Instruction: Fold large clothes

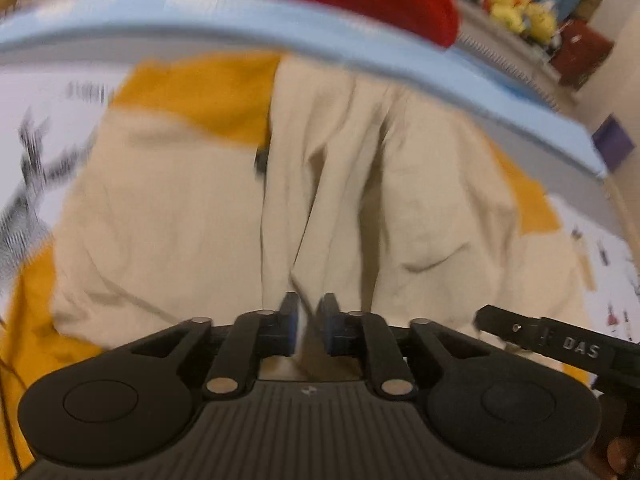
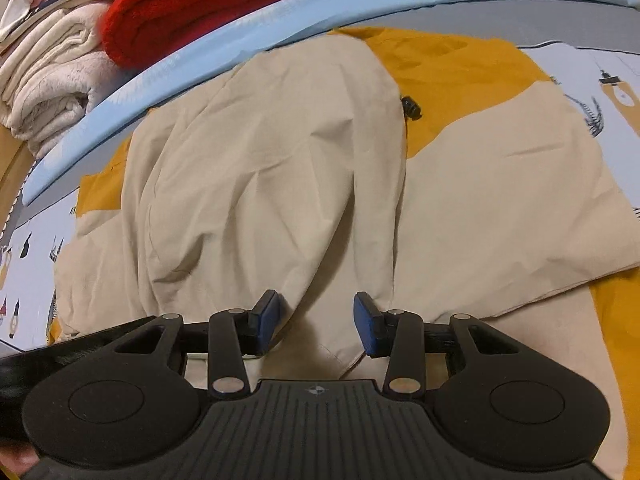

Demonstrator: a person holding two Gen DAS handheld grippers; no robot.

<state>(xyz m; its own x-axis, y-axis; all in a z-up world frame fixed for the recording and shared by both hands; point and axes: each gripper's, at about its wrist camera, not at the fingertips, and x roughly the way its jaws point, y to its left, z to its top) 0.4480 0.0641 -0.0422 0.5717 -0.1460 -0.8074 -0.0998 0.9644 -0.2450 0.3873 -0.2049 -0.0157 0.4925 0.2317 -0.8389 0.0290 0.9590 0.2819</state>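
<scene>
A large beige and mustard-yellow cloth garment (image 2: 280, 168) lies spread and creased on a pale bedsheet printed with small dark figures (image 2: 616, 92); all positions below are given relative to this garment. Left wrist view, motion-blurred: the left gripper (image 1: 309, 320) sits at the near edge of the garment (image 1: 224, 208), its blue-padded fingers (image 1: 291, 328) drawn almost together with a thin ridge of beige fabric rising between them, so the claw is pinching a fold of the garment. The black body of the other tool, lettered "DAS" (image 1: 560, 344), enters just to the right of that fold. Right wrist view: the right gripper (image 2: 316, 322) hovers over the near beige hem, its blue pads (image 2: 267, 320) spread well apart and not visibly gripping anything, with bunched fabric lying between and ahead of them. A small black toggle-like fastener (image 2: 412, 107) rests where the beige panel meets the yellow panel, toward the far right of the garment. Beyond the far edge of the garment runs a light blue padded border (image 2: 280, 12); behind that border are a folded red fleece item (image 2: 208, 4) and, to its left, a stack of folded cream towels or blankets (image 2: 44, 80). In the left wrist view, yellow plush toys (image 1: 520, 8) stand far beyond the garment's right corner.
</scene>
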